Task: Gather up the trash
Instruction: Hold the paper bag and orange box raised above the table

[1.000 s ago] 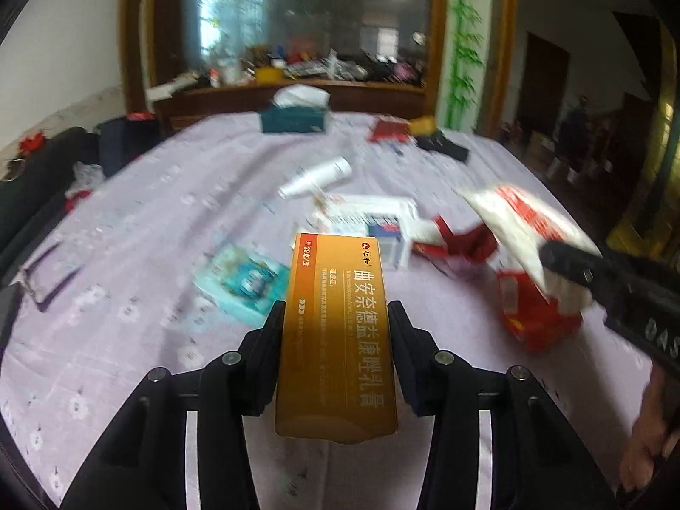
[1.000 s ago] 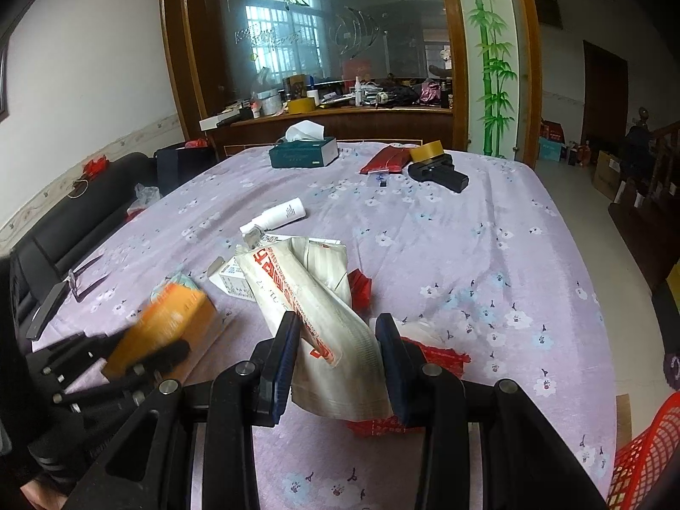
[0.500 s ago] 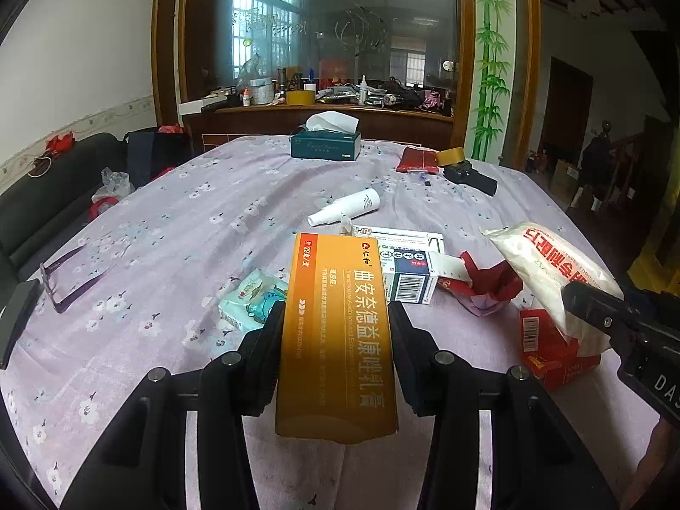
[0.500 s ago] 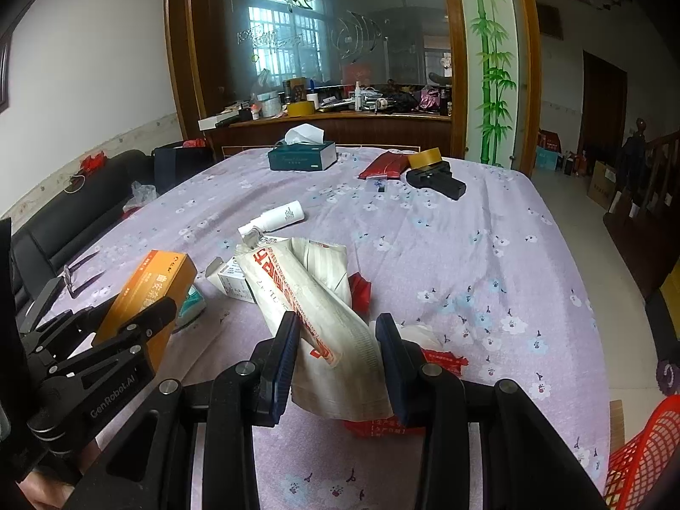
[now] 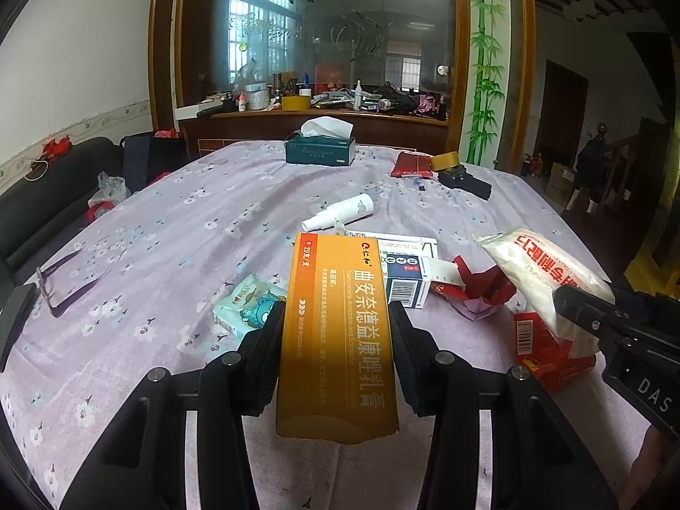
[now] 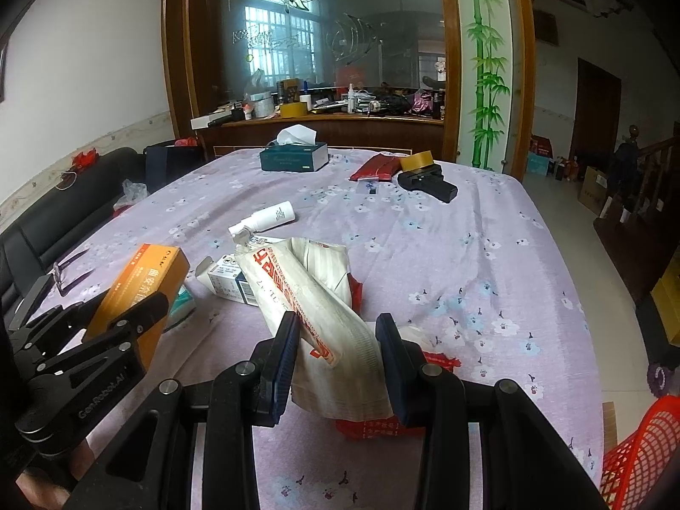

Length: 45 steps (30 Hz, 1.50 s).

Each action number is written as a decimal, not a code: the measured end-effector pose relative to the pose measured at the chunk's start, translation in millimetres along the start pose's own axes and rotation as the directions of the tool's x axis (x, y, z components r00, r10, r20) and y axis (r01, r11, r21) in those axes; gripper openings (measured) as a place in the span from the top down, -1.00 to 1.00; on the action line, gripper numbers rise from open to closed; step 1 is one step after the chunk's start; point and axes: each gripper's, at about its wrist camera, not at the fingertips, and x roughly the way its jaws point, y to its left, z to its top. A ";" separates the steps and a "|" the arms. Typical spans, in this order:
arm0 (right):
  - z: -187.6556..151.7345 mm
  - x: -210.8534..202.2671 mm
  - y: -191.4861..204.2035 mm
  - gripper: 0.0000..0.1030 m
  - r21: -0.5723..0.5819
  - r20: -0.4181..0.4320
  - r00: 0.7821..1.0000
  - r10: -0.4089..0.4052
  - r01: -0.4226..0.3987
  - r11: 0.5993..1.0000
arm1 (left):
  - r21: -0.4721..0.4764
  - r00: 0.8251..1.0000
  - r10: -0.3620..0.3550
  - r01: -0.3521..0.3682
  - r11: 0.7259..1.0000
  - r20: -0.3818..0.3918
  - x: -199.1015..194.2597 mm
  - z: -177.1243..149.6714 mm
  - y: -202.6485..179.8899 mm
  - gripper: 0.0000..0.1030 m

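tissue box [image 5: 320, 149], tape roll [image 5: 445, 160] (tan), eyeglasses [image 5: 63, 281]

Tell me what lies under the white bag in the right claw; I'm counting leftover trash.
Under the white bag a flattened red box rests on the purple tablecloth. The bag covers most of it, so anything further beneath stays hidden.

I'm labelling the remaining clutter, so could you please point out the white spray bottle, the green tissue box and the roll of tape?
white spray bottle [image 5: 340, 212], left wrist view, middle of its body.
green tissue box [image 6: 293, 159], right wrist view, front face.
roll of tape [image 6: 417, 160], right wrist view, outer side of the roll.
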 end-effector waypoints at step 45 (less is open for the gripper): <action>-52.5 -80.9 -17.1 0.21 0.186 -0.035 0.996 -0.082 0.087 0.979 | 0.093 0.987 -0.147 0.152 0.984 -0.067 -39.9 -24.1 -27.4 0.13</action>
